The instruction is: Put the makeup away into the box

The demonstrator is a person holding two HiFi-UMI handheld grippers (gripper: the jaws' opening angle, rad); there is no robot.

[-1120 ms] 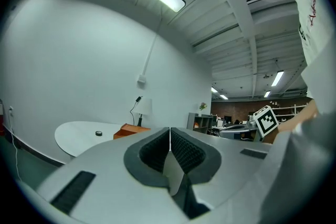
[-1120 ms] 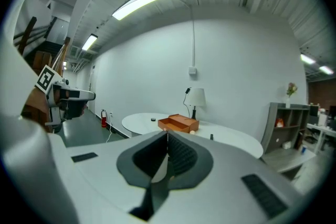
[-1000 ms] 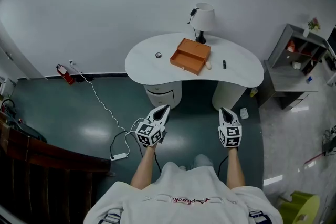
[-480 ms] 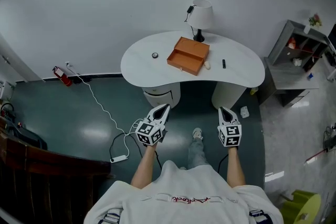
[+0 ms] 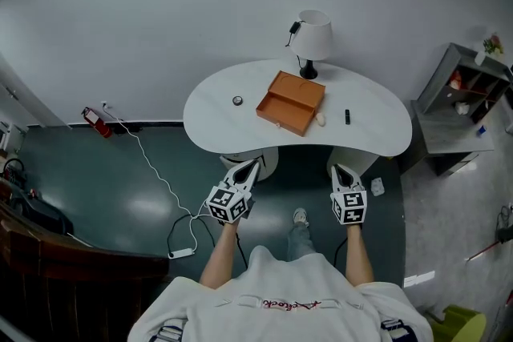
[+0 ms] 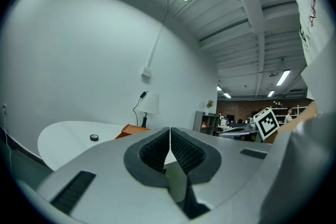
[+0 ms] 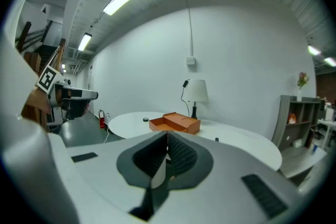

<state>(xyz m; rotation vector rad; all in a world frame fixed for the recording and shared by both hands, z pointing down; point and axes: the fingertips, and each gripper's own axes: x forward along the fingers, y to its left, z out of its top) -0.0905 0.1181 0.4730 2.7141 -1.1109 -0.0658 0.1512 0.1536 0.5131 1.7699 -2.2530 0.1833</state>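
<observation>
An open orange box (image 5: 291, 102) lies in the middle of the white curved table (image 5: 377, 136). Left of it sits a small round black pot (image 5: 237, 100). To its right lie a pale little item (image 5: 321, 119) and a short black stick (image 5: 347, 116). My left gripper (image 5: 252, 164) and right gripper (image 5: 337, 169) hang side by side short of the table's near edge, both shut and empty. The left gripper view shows its jaws (image 6: 169, 144) together, with the box (image 6: 134, 132) and pot (image 6: 94, 137) beyond. In the right gripper view the jaws (image 7: 167, 147) are closed, facing the box (image 7: 175, 123).
A white lamp (image 5: 313, 40) stands at the table's back edge. A grey shelf unit (image 5: 469, 92) is at the right. On the dark floor at the left are a red extinguisher (image 5: 96, 112) and a white cable with a power strip (image 5: 180, 240). The person's shoe (image 5: 299, 216) shows below.
The person has stepped toward the table, so it sits nearer to both grippers. A foot has come into view. Both grippers stay shut.
</observation>
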